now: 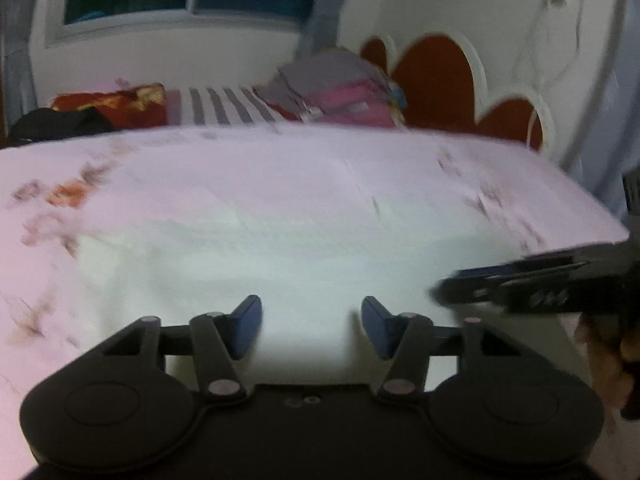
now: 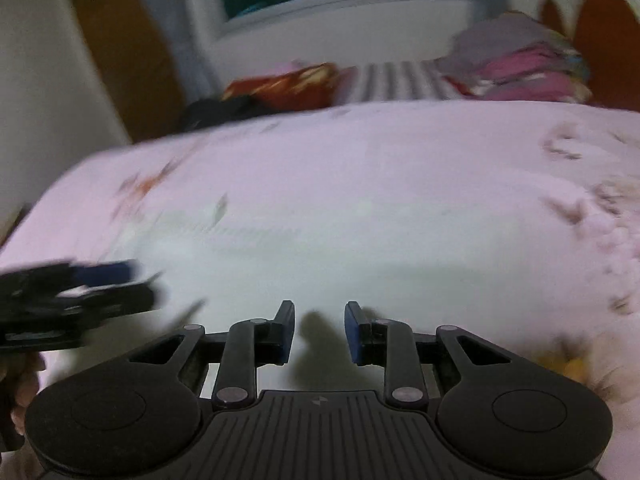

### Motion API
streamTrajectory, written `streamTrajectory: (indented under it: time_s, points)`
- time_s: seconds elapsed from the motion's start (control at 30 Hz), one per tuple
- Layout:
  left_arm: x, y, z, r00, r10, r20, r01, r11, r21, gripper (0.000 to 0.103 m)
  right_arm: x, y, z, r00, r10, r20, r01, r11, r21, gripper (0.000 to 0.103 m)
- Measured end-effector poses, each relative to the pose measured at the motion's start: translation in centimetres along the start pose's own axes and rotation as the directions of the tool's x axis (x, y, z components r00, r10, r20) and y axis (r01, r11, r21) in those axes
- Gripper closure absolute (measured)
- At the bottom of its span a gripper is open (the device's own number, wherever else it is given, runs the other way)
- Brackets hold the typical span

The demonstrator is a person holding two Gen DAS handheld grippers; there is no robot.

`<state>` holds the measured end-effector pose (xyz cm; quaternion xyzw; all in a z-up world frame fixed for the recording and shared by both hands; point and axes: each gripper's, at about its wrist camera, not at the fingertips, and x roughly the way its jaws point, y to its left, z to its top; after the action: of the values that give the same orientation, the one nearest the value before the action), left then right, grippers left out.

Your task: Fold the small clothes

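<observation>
A pale white garment [image 1: 280,256] lies flat on the pink floral bedsheet [image 1: 60,184], right in front of both grippers. It also shows in the right wrist view [image 2: 320,272]. My left gripper [image 1: 311,326] is open and empty, low over the garment's near edge. My right gripper [image 2: 320,330] is open and empty, also over the near edge. The right gripper shows blurred at the right of the left wrist view [image 1: 520,284]. The left gripper shows blurred at the left of the right wrist view [image 2: 80,292]. Both views are motion-blurred.
At the far side of the bed lie a stack of folded pink and grey clothes [image 1: 336,92], a striped cloth [image 1: 224,108], a red patterned cloth [image 1: 116,104] and a black garment [image 1: 60,126]. A red and white headboard [image 1: 436,76] stands at the right.
</observation>
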<state>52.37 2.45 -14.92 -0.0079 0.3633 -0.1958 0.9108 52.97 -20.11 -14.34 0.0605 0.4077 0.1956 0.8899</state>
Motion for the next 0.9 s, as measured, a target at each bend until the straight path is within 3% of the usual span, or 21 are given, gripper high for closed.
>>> streamTrajectory:
  time_s: [0.07,0.13,0.23,0.33,0.47,0.6,0.67,0.77,0.9]
  points:
    - [0.7,-0.7,-0.9,1.0,0.001,-0.026,-0.001,1.0,0.005,0.047,0.5,1.2,-1.0,1.0,-0.019,-0.004,0.019,0.999,-0.044,0.076]
    - [0.5,0.0,-1.4,0.999,0.051,-0.013,-0.051,0.999,0.008,0.047,0.6,1.1,-1.5,0.998,-0.064,0.018,0.065,0.995,-0.076,0.076]
    - [-0.9,2.8,-1.9,0.992,0.128,-0.006,-0.128,0.99,-0.051,0.048,0.1,-2.2,-1.6,0.982,-0.187,0.04,0.187,0.982,-0.007,0.076]
    - [-2.6,3.0,-1.6,0.989,0.148,-0.01,-0.149,0.986,-0.07,0.049,-1.1,-3.8,-1.3,0.989,-0.147,0.013,0.145,0.985,0.089,0.076]
    - [-4.9,0.2,-2.5,0.994,0.103,0.024,-0.101,0.993,-0.067,0.048,-4.2,0.4,-2.1,0.997,-0.052,0.05,0.052,0.999,0.003,0.076]
    - [-5.1,-2.7,-5.2,0.996,0.091,-0.019,-0.091,0.996,-0.007,0.048,-4.0,4.5,-5.2,0.999,-0.026,-0.027,0.023,0.996,-0.085,0.076]
    - [-4.5,-2.6,-6.5,0.99,0.123,-0.065,-0.123,0.992,-0.003,0.049,-2.9,4.8,-6.6,0.993,-0.1,-0.062,0.093,0.99,-0.103,0.076]
    - [-6.2,-2.3,-7.0,0.991,0.132,-0.038,-0.133,0.99,-0.042,0.048,-3.6,4.3,-7.1,0.992,-0.117,-0.039,0.116,0.993,-0.03,0.076]
    - [-8.0,-4.1,-7.5,0.992,0.127,0.01,-0.127,0.991,-0.046,0.048,-5.8,5.9,-7.3,0.999,-0.033,0.015,0.033,0.998,-0.045,0.076]
